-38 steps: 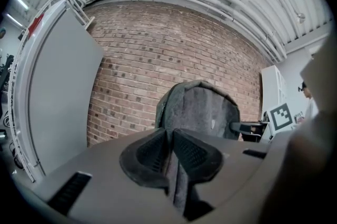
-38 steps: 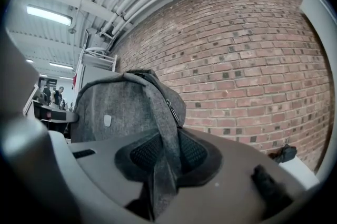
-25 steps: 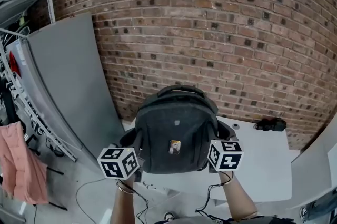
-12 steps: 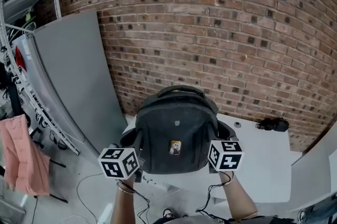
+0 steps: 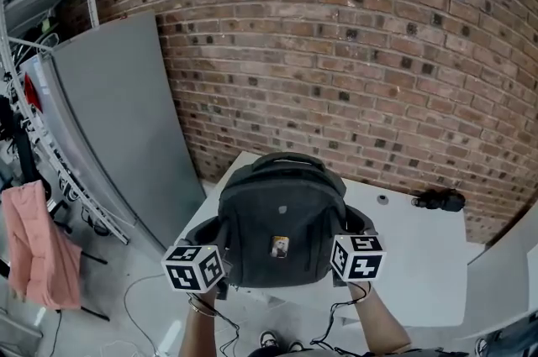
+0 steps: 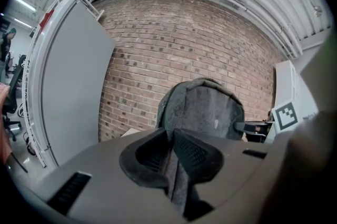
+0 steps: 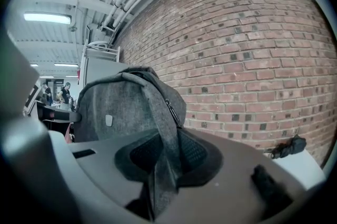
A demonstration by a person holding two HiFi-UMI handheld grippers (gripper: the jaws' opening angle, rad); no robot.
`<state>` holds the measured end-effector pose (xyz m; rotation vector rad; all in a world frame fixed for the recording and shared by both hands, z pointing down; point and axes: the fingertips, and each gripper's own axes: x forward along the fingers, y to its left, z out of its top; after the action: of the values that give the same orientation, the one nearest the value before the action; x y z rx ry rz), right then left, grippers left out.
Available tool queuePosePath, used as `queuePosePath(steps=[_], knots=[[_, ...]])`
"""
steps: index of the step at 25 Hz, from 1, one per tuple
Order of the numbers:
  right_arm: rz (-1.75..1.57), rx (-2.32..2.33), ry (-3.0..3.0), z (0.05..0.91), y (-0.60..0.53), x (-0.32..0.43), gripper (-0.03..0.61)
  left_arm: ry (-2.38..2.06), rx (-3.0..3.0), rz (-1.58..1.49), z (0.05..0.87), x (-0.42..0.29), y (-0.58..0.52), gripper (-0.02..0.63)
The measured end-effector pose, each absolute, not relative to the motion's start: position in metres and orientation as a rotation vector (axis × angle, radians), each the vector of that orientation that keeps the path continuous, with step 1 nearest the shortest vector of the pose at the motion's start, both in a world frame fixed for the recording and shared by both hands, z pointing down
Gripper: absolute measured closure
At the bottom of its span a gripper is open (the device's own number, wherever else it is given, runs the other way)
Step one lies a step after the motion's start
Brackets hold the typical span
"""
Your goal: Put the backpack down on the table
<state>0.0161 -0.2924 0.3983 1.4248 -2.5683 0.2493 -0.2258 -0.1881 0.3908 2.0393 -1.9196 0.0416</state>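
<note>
Head view is showing the dark grey fabric backpack [image 5: 282, 217] upright between the two grippers, over the near left part of the white table [image 5: 420, 259]; whether its base is touching the top I cannot tell. The left gripper [image 6: 171, 157] is pinching a strip of the backpack's grey fabric on its left side, and the right gripper [image 7: 163, 157] is pinching a like strip on its right.

The bag is sitting close to the table's near edge, so if let go here it may well be tipping toward the person and sliding off. Such thin pinches of cloth may also be slipping under the load.

The tabletop is carrying only a small black object [image 5: 437, 200] and a pale little cap [image 5: 383, 199] at its far right. A red brick wall [image 5: 336, 53] is standing behind, with a tall grey panel [image 5: 118, 120] leaning at the left.
</note>
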Motion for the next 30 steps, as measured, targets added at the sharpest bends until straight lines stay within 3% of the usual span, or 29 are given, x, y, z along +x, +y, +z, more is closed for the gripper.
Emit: queuePosePath(steps=[30], knots=[[0.297,1.595,-2.436,0.446,-0.399,-0.013,0.497,-1.745,2.110,0.101,0.438,-0.263,-0.321,0.555]])
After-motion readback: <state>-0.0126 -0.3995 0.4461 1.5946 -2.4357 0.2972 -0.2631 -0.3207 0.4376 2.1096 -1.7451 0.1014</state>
